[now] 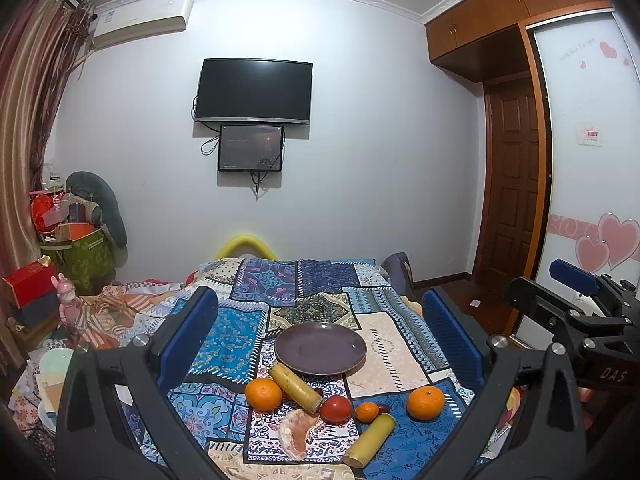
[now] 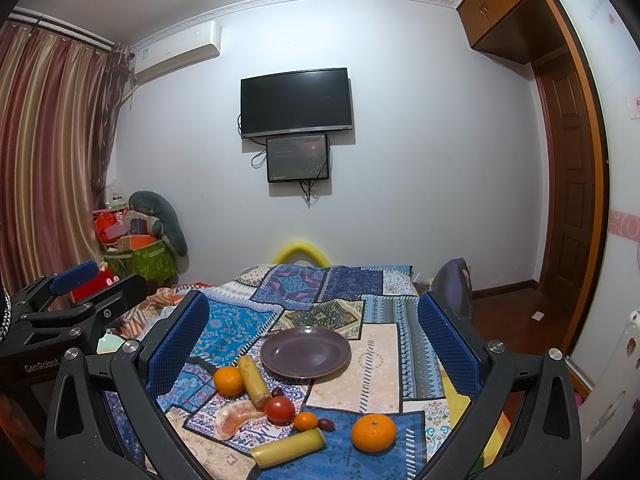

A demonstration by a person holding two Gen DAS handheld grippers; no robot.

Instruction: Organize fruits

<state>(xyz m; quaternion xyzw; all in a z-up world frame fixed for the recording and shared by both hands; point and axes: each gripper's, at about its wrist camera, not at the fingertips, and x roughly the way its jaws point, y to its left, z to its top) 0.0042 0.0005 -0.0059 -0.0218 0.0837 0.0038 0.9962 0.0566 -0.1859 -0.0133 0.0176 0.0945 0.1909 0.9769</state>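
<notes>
Left tongs [image 1: 320, 336] wide, nothing between them. Right tongs [image 2: 314, 334] wide, likewise holding nothing. Both hover above the patchwork-covered bed [image 2: 384, 364]. Purple plate [image 2: 306, 352] sits bare mid-bed. Fruits lie just in front of it: two large oranges [image 2: 373, 432], a tomato [image 2: 280, 409], a small orange [image 2: 306, 421], a pomelo segment [image 2: 234, 420], two yellow-green cane pieces [image 2: 289, 447].

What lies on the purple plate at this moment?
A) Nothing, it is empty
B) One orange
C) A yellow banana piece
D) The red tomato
A: the purple plate shows only its bare surface, while the oranges, the red tomato and the yellow banana pieces all lie on the patterned cloth in front of it.
</notes>
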